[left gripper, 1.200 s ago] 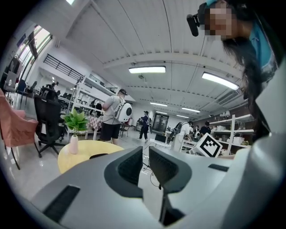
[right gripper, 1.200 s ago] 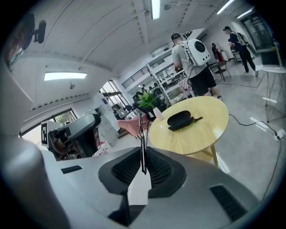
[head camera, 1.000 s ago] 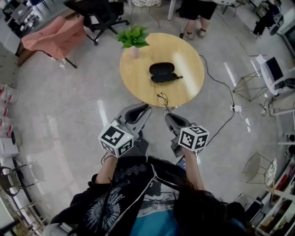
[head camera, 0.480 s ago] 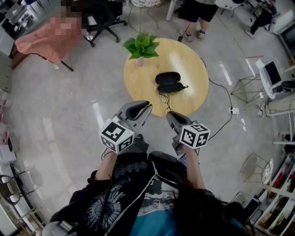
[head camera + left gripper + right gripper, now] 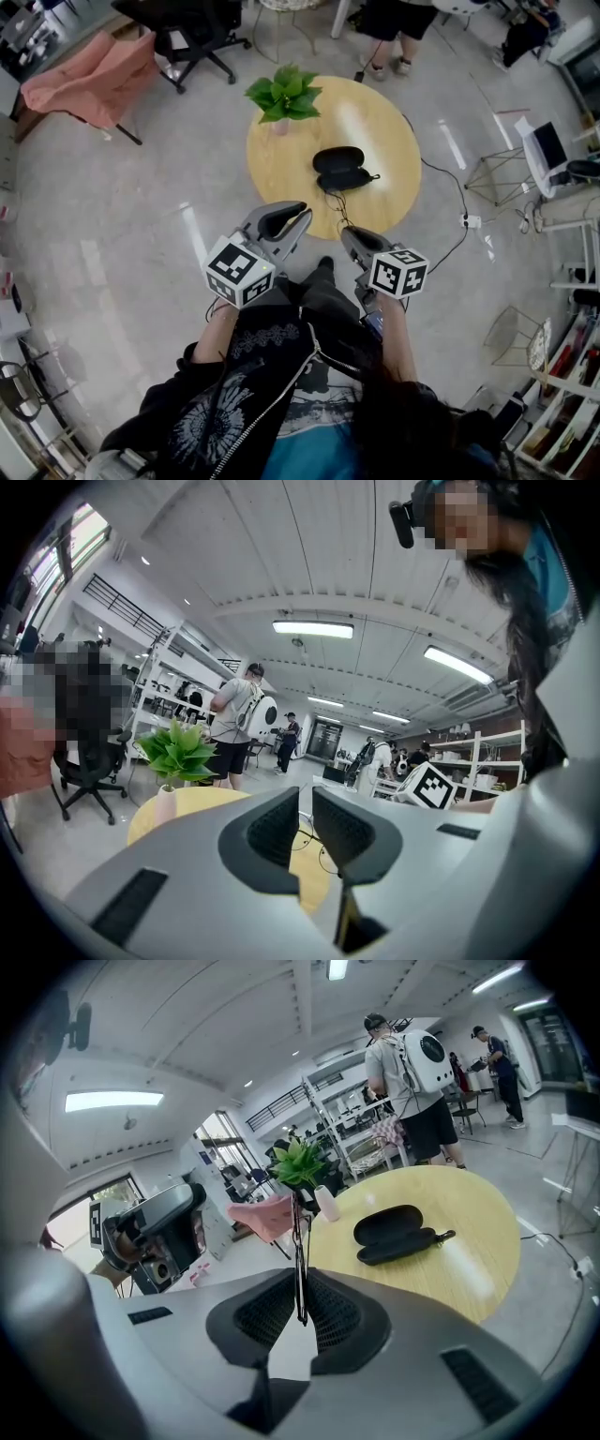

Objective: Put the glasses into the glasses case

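Two sets of tongs are out front, and we're standing short of the round pale-wood counter (image 5: 375,131). The right tongs (image 5: 300,1290) are pressed together on the thin dark wire-framed glasses (image 5: 298,1254). They pinch what looks like a temple arm, so the frame sticks up out of the pads, clear of everything. It's a sensible hold: no squeeze on the lenses, and the frame sits forward where it can be lowered in.

The left tongs (image 5: 306,808) show a narrow gap between the pads and, as far as we can tell, nothing in it. The wire rims show just beyond the tips, not between them. That side is free, presumably to steady the case when the time comes.

The black oval zip-up glasses case (image 5: 337,161) lies open near the middle of the counter, lid laid back, well apart from the glasses. A green leafy plant in a small pale vase (image 5: 283,92) stands near the counter's far edge.

We judge this the carry-in stage: glasses in hand, case waiting, nothing placed yet. Next comes closing on the counter and bringing the frame down over the open half.
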### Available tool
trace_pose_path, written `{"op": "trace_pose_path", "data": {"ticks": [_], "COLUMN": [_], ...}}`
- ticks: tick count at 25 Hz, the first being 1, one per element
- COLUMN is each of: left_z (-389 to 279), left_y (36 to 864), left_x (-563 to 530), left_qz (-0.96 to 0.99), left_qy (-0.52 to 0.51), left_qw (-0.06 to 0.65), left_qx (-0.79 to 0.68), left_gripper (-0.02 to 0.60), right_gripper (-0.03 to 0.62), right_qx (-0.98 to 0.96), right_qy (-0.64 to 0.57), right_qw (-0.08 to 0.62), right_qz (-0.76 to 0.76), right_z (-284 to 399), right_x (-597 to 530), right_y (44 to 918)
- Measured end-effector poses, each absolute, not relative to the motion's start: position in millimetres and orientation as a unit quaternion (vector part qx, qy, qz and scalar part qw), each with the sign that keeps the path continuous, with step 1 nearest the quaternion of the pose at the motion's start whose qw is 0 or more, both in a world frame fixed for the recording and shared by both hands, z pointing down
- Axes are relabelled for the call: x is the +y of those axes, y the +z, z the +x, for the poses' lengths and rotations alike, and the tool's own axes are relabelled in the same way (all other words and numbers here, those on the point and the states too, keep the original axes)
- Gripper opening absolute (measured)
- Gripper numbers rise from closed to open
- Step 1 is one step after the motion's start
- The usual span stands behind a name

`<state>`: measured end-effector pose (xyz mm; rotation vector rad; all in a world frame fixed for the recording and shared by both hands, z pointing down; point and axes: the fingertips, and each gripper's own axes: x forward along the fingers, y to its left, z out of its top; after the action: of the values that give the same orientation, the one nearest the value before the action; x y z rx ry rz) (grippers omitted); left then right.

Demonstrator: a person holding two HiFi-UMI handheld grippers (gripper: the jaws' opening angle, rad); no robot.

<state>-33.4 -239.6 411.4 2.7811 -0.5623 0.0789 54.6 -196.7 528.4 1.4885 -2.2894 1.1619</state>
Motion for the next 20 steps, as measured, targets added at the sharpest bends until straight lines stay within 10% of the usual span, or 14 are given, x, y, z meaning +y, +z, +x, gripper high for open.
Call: {"op": "trace_pose_path", "data": {"ticks": [20], "left_z": [-11], "left_y": [423], "left_x": [-299], "left_qz": [0.931], "left_qy": [0.022], "left_qw": [0.166], "left_qx": [-0.325], "left_gripper": [0.046], "right_gripper": [0.058], "right_qx": [-0.82], "right_qy": [0.366], "right_qw": [0.246], "right_qz": [0.366], "right_z": [145], "right_x": [-275], "right_y": [592]}}
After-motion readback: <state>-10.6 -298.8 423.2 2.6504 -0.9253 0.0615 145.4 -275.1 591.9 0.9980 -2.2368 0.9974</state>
